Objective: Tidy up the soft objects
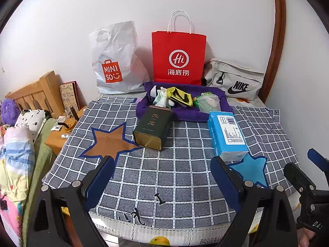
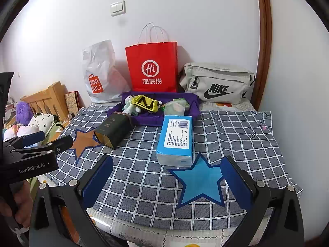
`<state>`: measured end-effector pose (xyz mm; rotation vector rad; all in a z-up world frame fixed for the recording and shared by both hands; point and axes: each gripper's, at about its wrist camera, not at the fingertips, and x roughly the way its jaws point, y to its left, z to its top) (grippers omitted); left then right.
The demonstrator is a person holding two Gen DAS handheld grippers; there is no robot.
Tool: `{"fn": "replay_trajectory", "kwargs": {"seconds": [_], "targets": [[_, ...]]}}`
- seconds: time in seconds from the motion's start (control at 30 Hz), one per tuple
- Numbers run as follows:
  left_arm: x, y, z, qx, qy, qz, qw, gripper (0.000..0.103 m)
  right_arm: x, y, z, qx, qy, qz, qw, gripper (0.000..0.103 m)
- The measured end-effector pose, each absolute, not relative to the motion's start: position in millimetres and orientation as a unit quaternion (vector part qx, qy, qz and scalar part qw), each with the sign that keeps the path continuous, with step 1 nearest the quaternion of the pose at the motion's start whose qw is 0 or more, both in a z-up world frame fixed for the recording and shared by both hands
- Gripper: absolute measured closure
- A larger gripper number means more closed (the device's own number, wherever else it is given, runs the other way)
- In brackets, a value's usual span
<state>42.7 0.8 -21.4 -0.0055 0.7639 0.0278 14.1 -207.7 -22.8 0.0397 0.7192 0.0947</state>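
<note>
Checked cloth (image 1: pixel 185 177) on bed, tin (image 1: pixel 153 127), tissue pack (image 1: pixel 227 135), purple tray (image 1: pixel 185 113)

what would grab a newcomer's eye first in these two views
The bright red paper bag standing against the white wall at the back stands out most, with a white MINISO bag on its left and a grey Nike bag on its right. Next come the blue tissue pack and the dark tin lying on the checked cloth, in front of a purple tray of socks.
</note>
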Motion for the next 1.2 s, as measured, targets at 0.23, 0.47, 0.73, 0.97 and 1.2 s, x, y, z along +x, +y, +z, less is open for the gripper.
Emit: {"fn": "replay_trajectory", "kwargs": {"seconds": [0.23,0.47,0.73,0.97,1.2], "targets": [[42.7,1.1,-21.5,-0.003,0.373,0.013,0.928,0.009,14.2,-208.1,-22.9,0.019,0.352,0.047,0.935,0.000],[42.5,1.1,-21.6,-0.003,0.373,0.013,0.928,0.009,13.7,-207.7,-22.4,0.019,0.352,0.046,0.935,0.000],[41.8,0.8,-21.2,-0.002,0.372,0.012,0.928,0.009,13.6,-207.9,-22.4,0.019,0.352,0.047,0.935,0.000],[41.0,0.6,-20.6,-0.002,0.370,0.013,0.929,0.009,11.7,-207.3,-20.2,0.019,0.350,0.047,0.936,0.000],[44.5,-1.7,-21.2,-0.001,0.367,0.010,0.930,0.008,14.9,-207.8,-22.4,0.020,0.352,0.045,0.935,0.000]]}}
